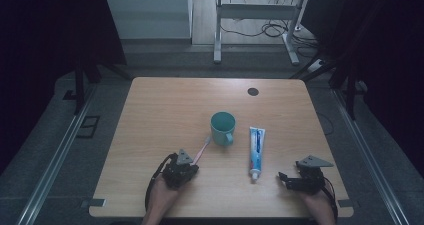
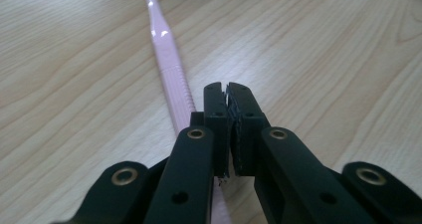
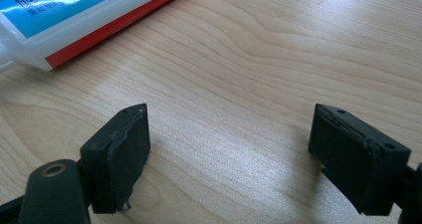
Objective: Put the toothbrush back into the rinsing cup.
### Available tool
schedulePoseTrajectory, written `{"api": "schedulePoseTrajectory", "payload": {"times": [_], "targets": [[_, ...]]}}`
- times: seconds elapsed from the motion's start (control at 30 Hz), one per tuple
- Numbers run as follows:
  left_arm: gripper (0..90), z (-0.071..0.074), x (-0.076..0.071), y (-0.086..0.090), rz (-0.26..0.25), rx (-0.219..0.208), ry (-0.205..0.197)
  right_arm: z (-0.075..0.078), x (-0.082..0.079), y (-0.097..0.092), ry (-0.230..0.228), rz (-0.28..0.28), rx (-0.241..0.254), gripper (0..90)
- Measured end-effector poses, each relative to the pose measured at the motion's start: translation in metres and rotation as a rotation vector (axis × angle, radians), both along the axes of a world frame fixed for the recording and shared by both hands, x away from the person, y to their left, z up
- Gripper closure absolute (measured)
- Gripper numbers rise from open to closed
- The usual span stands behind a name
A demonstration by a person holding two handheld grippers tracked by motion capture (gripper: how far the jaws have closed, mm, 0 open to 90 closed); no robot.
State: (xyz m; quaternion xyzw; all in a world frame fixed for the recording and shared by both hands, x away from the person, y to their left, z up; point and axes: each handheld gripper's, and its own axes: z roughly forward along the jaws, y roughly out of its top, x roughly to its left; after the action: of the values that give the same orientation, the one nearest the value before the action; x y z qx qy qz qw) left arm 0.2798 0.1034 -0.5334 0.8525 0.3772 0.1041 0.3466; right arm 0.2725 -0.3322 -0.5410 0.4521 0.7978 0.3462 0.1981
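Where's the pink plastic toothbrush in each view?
High view: pink plastic toothbrush left of centre, slanting from the left gripper toward the green mug.
Left gripper view: runs from top centre down under the shut jaws, handle passing on their left.
Right gripper view: not in it.
Shared landmark: wooden tabletop.

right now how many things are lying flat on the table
2: a pink toothbrush lying left of the green cup, its handle at the left claw, and a toothpaste tube lying right of the cup. The cup stands upright.

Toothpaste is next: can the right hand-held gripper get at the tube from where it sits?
Probably yes: the right hand-held gripper is open, with bare table between it and the toothpaste tube.
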Motion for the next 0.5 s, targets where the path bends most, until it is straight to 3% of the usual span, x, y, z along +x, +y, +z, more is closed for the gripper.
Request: {"api": "schedulePoseTrajectory", "payload": {"times": [0.2,0.5], "targets": [[86.6,0.002,0.003,0.012,0.034,-0.006,-0.002,0.0,0.0,0.0,0.0,0.0,0.0,16.2],[82.7,0.007,0.002,0.016,0.04,-0.02,-0.007,0.0,0.0,0.0,0.0,0.0,0.0,16.3]]}}
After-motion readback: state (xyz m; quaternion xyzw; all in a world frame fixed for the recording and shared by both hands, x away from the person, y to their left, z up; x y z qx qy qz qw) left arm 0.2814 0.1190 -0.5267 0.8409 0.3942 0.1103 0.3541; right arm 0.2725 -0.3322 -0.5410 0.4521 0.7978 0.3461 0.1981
